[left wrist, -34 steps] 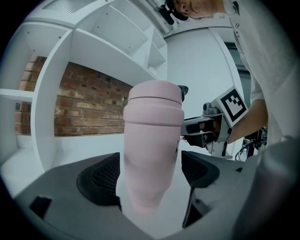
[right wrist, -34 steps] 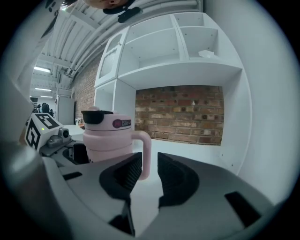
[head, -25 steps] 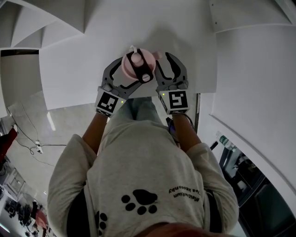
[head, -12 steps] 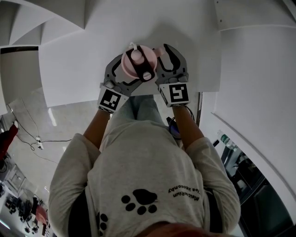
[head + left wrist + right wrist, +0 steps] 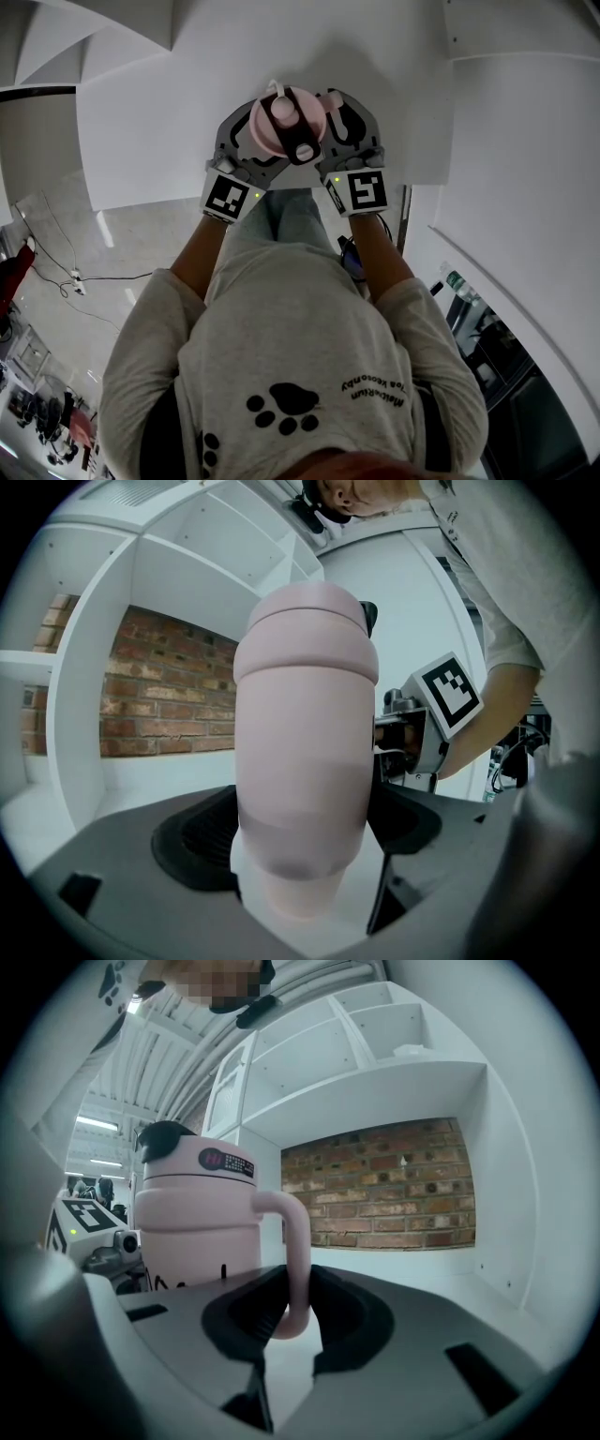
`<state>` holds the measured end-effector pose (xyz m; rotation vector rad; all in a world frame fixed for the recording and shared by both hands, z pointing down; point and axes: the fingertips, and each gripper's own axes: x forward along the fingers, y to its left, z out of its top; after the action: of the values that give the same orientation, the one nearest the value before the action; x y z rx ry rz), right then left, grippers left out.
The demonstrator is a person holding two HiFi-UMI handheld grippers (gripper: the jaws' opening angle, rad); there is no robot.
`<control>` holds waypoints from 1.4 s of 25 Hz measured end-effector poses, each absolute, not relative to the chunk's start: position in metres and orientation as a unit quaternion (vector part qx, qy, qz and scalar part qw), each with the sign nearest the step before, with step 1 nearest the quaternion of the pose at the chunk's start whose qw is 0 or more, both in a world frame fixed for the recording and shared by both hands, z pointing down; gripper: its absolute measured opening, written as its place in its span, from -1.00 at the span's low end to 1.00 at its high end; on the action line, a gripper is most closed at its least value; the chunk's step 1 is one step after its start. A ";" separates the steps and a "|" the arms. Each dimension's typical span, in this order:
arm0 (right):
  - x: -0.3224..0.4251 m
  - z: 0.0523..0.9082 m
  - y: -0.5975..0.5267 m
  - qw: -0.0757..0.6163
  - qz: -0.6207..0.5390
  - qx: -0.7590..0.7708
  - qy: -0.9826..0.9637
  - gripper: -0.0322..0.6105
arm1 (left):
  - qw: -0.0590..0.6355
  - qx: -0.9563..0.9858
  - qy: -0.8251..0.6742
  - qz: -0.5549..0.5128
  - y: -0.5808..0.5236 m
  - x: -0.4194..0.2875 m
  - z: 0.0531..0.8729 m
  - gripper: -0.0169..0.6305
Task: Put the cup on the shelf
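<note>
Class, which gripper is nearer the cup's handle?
Right gripper: its jaws have just been closing and pinch the handle. Left gripper clamps the cup body.

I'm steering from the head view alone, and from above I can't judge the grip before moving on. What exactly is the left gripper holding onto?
Observer: The left gripper is clamped on the lower body of the pink cup, with a pad on each side.
Operator: And the right one?
Observer: The right gripper has just been closing its jaws, and they now pinch the cup's handle near its lower curve.
Operator: What lies ahead of it?
Observer: An open white shelf bay with a brick back wall, straight in front of the right gripper.
</note>
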<state>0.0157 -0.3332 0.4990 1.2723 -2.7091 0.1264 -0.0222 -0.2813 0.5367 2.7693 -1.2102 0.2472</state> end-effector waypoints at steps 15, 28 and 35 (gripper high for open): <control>0.017 0.487 -0.334 0.058 0.043 0.410 -0.909 -0.64 | 0.062 0.907 -0.407 0.086 -0.284 -0.021 0.530 0.37; 0.023 0.427 -0.340 0.017 0.080 0.425 -0.901 -0.64 | 0.025 0.910 -0.408 0.069 -0.287 -0.022 0.458 0.37; 0.007 0.417 -0.355 0.012 0.074 0.428 -0.901 -0.64 | 0.018 0.910 -0.409 0.069 -0.302 -0.039 0.448 0.37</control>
<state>0.0071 -0.3551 0.4166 1.3333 -2.8082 0.2305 -0.0391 -0.3021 0.4482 2.8257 -1.2695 0.2152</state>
